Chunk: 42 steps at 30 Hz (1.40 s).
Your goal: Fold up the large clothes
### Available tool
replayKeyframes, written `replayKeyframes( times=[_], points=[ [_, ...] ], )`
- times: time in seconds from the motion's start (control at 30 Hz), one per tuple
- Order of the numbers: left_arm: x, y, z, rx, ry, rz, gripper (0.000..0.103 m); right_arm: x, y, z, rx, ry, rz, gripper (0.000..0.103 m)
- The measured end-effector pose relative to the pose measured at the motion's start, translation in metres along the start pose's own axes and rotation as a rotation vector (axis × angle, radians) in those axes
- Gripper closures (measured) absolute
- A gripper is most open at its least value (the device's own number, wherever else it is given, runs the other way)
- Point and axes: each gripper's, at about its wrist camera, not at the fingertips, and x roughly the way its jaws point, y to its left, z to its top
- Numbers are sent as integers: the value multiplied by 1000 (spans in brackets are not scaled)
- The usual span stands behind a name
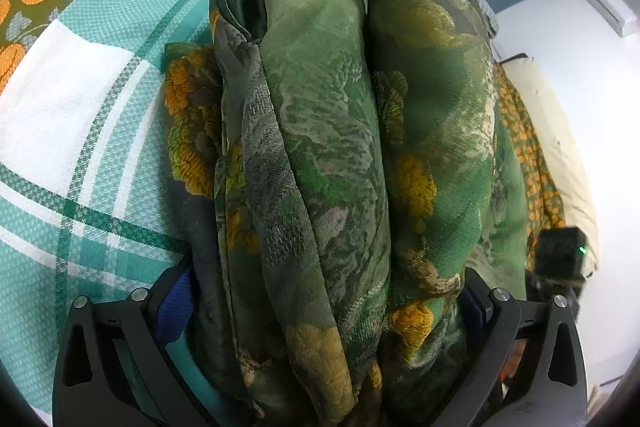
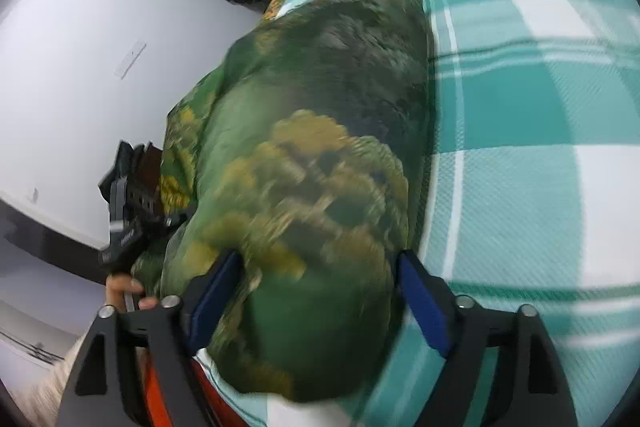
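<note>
Green garment (image 2: 320,155) between right claw (image 2: 320,303)

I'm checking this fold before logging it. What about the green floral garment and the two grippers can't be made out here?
- Left wrist view: the bunched green floral garment fills the left gripper; whether its pads press the cloth is hidden.
- Right wrist view: motion blur smears the garment, so its folds and edges are unreadable.
- Right gripper: jaws wide, cloth between them; contact is unclear.
- The garment's near end is cut off by the bottom edge of the left view.
</note>
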Motion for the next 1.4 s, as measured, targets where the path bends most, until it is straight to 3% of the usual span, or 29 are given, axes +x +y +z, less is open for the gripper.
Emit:
replayKeyframes(
  times=[0.1,0.2,0.3,0.37,0.47,0.6,0.73,0.9,1.03,1.1,1.17,1.27,1.33,1.4],
  points=[
    [6,0,4,-11,-9,6,0,19,-17,5,101,29,84,16],
    [9,-1,2,-31,-18,16,0,24,-9,8,91,18,67,19],
    [2,-14,-4,-19,-42,28,22,11,6,-1,40,-3,35,34],
    [-9,-28,-9,7,-72,45,37,1,23,-5,-38,-27,20,38],
    [-27,-48,-13,20,-113,25,41,-14,52,-8,-133,-66,5,39],
    [-40,-76,-4,34,-163,-42,41,-46,70,-1,-190,-150,37,39],
    [-31,-106,31,70,-190,-56,41,-71,65,31,-214,-212,62,39],
    [11,-139,87,108,-199,-48,41,-75,42,81,-192,-259,75,39],
    [55,-138,112,112,-172,-40,39,-77,0,110,-144,-265,82,39],
    [86,-126,115,85,-127,-24,35,-68,-21,117,-111,-243,72,39],
    [109,-115,110,57,-95,11,22,-53,-42,122,-59,-195,46,38],
    [105,-105,99,62,-144,-1,3,-39,-64,113,15,-139,56,26],
    [93,-105,95,66,-156,1,3,-45,-62,106,18,-154,59,22],
    [73,-109,91,92,-193,51,5,-54,-56,102,20,-151,30,21]
  ],
)
